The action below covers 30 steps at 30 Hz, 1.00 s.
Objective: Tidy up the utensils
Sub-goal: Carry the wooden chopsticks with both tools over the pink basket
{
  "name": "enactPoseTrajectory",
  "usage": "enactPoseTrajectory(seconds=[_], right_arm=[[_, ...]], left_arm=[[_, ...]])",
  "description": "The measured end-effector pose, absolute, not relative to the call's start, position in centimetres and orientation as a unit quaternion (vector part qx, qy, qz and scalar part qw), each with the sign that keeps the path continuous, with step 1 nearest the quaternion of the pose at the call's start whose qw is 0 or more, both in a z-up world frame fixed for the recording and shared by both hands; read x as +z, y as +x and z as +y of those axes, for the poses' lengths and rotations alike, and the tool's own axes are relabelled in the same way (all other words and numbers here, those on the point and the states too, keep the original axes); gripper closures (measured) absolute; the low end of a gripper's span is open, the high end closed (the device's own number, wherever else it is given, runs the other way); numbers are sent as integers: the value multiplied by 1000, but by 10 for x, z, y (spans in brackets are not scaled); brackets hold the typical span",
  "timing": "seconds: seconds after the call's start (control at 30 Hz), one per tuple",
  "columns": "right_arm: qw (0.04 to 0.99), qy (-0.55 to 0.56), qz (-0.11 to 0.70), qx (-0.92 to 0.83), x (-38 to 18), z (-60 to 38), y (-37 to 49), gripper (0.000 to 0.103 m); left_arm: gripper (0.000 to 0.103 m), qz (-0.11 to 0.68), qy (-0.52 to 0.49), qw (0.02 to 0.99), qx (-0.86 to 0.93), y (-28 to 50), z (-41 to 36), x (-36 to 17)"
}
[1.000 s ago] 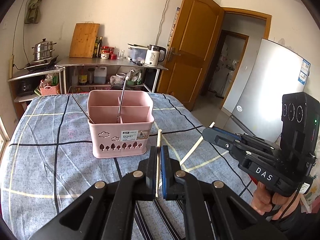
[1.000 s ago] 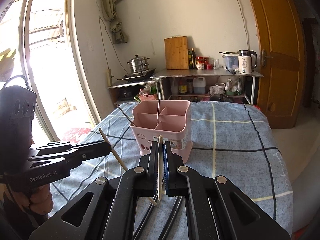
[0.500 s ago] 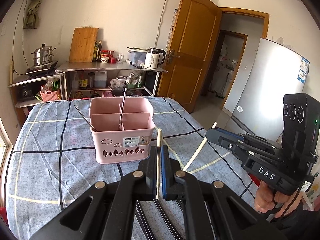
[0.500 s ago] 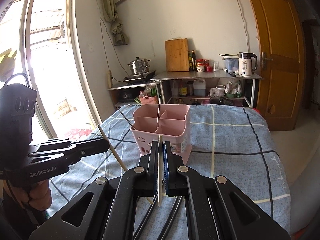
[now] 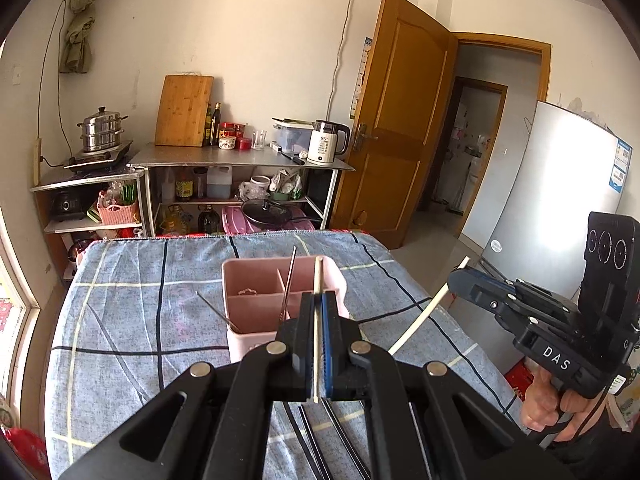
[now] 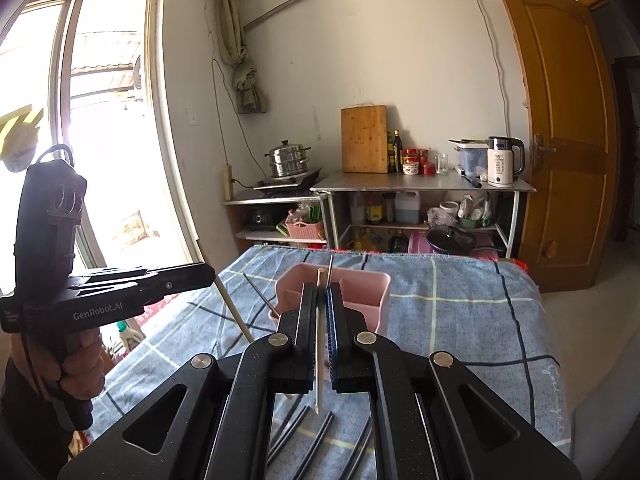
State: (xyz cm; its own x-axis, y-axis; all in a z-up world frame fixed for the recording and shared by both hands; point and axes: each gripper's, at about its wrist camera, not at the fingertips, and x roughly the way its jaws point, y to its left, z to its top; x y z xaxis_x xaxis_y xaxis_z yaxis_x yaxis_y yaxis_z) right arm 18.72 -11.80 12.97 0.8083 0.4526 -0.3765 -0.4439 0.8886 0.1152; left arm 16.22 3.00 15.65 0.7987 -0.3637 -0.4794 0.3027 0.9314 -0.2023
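Both wrist views look forward over table, near, sharing pink basket (image 5: 280, 300) (image 6: 352, 292).

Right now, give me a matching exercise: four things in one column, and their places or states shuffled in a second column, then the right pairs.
Things:
1. left chopstick
2. right chopstick
3. pink caddy
4. black chopsticks

Places or states:
A. lying on the cloth near the camera
B. clamped in the left gripper
C. standing on the checked cloth, metal utensils inside
D. clamped in the right gripper

Pairs: 1-B, 2-D, 3-C, 4-A
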Motion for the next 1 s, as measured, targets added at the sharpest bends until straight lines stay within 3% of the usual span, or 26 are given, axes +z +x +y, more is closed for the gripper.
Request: enactPoseTrajectory(seconds=[0.43, 1.0], right_arm=[[957, 34, 151, 244, 162, -91, 233, 98], [948, 26, 213, 234, 110, -74, 286, 98]], left_arm=[[99, 211, -59, 964, -151, 201, 53, 194], [99, 268, -60, 952, -137, 247, 61, 131]])
